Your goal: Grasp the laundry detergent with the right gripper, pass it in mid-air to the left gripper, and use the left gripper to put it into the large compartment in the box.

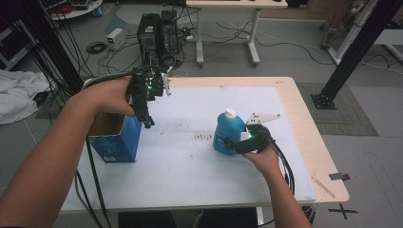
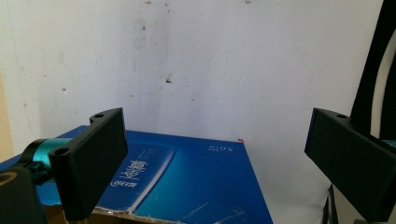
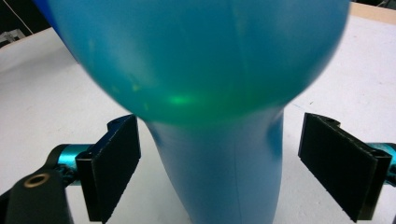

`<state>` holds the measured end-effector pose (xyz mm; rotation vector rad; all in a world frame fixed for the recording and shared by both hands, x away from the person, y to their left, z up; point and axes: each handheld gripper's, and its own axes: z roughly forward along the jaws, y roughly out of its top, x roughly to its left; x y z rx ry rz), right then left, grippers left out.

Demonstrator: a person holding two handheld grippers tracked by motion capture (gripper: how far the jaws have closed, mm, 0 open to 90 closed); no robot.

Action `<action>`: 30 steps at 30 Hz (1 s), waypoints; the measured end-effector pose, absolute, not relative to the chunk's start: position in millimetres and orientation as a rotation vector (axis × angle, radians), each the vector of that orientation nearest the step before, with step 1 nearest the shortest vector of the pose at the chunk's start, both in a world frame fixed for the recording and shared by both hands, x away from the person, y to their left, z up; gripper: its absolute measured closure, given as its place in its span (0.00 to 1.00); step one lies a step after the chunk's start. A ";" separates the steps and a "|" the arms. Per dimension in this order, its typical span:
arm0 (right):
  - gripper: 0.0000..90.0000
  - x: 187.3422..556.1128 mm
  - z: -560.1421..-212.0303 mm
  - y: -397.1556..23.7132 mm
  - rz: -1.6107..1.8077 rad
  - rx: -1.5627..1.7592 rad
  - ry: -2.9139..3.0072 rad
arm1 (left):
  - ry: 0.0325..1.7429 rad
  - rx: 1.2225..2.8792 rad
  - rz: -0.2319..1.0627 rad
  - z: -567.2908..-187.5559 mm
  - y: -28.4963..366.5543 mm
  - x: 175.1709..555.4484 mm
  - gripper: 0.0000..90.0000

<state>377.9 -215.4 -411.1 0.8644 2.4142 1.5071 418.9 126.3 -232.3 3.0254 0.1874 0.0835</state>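
On the white-covered surface [image 1: 190, 156] with a pale wooden edge, in a room with a grey floor, trailing cables and two black computer towers [image 1: 158, 32], stand a blue bottle [image 1: 227, 132] with a white cap and an open blue cardboard box [image 1: 116, 137], whose contents cannot be made out. Right gripper [image 1: 232, 143]: fingers [image 3: 112, 163] spread wide on either side of the bottle's narrow waist, apart from it. Left gripper [image 1: 148, 122]: fingers [image 2: 91, 158] wide, holding nothing, just above the box's far edge.

Beyond my bench's [image 1: 304, 142] far edge: grey floor [image 1: 294, 61] strewn with cables [image 1: 100, 47], two computer towers [image 1: 158, 33], a white desk [image 1: 228, 4].
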 end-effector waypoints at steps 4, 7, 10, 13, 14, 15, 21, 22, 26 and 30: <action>0.14 378.0 -411.8 -214.0 1.516 0.865 2.411 | 0.182 3.029 0.080 -232.3 125.7 419.3 0.06; 0.14 378.6 -412.8 -212.9 1.513 0.860 2.411 | 0.179 3.030 0.079 -232.3 125.5 419.4 0.06; 0.15 379.2 -413.8 -212.4 1.510 0.863 2.413 | 0.180 3.026 0.081 -232.3 125.8 419.5 0.06; 0.18 380.4 -414.1 -213.5 1.523 0.865 2.407 | 0.179 3.031 0.080 -232.7 125.7 419.9 0.06; 0.18 380.6 -414.1 -213.6 1.524 0.869 2.403 | 0.180 3.033 0.080 -232.8 125.6 419.9 0.06; 0.18 380.6 -414.1 -213.6 1.524 0.869 2.403 | 0.180 3.033 0.080 -232.8 125.6 419.9 0.06; 0.21 382.1 -416.3 -211.9 1.534 0.859 2.410 | 0.182 3.032 0.080 -233.2 124.9 420.5 0.06; 0.21 382.2 -416.5 -211.6 1.535 0.859 2.410 | 0.180 3.032 0.079 -233.5 124.5 420.6 0.06; 0.23 382.8 -417.3 -211.2 1.540 0.861 2.412 | 0.182 3.032 0.079 -233.7 124.3 420.6 0.06; 0.27 383.0 -417.8 -210.9 1.539 0.843 2.423 | 0.186 3.028 0.079 -233.9 124.1 420.8 0.06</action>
